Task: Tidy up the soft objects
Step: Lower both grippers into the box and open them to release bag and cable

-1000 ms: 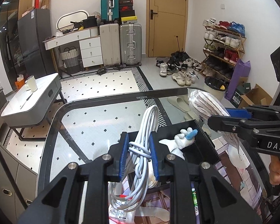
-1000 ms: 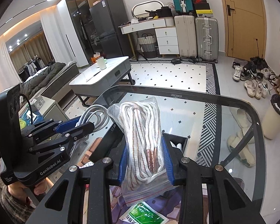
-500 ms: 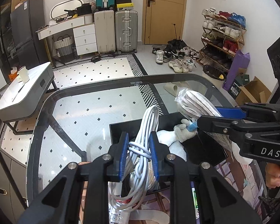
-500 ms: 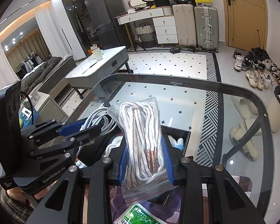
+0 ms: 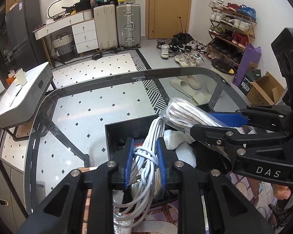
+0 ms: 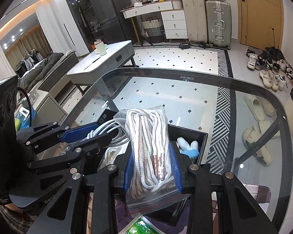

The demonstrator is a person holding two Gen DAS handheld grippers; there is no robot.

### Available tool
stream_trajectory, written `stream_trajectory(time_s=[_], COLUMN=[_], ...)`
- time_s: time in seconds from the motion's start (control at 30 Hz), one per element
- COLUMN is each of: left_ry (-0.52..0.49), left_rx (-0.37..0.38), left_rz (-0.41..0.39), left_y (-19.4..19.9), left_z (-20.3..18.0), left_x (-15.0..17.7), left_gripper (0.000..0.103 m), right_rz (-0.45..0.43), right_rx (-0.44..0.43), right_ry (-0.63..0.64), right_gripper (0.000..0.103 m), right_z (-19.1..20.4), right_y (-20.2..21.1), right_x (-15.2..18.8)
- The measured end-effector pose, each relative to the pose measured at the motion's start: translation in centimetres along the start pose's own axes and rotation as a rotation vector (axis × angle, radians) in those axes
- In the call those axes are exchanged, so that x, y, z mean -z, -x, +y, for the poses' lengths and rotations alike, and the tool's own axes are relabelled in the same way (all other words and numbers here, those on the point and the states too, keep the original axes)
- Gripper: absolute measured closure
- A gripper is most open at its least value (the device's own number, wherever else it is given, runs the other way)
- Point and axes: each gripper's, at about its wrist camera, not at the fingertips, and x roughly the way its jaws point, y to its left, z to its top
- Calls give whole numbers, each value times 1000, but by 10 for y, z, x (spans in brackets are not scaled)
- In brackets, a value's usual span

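Both grippers are loaded right over the black bin (image 6: 202, 136) on the glass bench (image 5: 87, 105). The left gripper (image 5: 145, 160) has its fingers pinching a coiled white cable (image 5: 153, 136), while the right gripper (image 6: 152, 170) is clamped on a zip bag of white rope (image 6: 148, 136). The bin already holds a plush toy (image 6: 187, 146). The two sit close together, so the cable loops could snag the rope bag, or a loose loop might drape over the bin wall instead of landing inside

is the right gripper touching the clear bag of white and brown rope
Touching. The right wrist view shows the right gripper with both blue pads pressed against the clear bag of white and brown rope.
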Motion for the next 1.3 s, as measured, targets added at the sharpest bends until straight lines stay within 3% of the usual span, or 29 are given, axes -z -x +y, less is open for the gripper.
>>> stream_trajectory(time_s=[0.3, 0.7, 0.77, 0.9, 1.2, 1.27, 1.3], left_ry=[-14, -21, -21, 1, 9, 16, 18], left_rx=[5, 3, -3, 0, -17, -16, -15], left_rz=[48, 21, 20, 5, 2, -4, -7], left_y=[-12, 1, 5, 13, 27, 31, 33], left_z=[-6, -6, -5, 3, 13, 16, 17], left_x=[6, 3, 3, 6, 16, 18, 19], left_gripper=[83, 83, 78, 55, 49, 40, 29], right_rz=[23, -3, -14, -43, -78, -85, -87], right_rx=[49, 26, 21, 12, 18, 16, 18], right_ry=[63, 51, 48, 29, 17, 8, 7], right_gripper=[69, 63, 61, 54, 47, 43, 43], right_z=[8, 4, 3, -2, -3, -4, -4], right_y=[-12, -3, 0, 11, 33, 38, 40], right_x=[4, 6, 6, 5, 12, 15, 16])
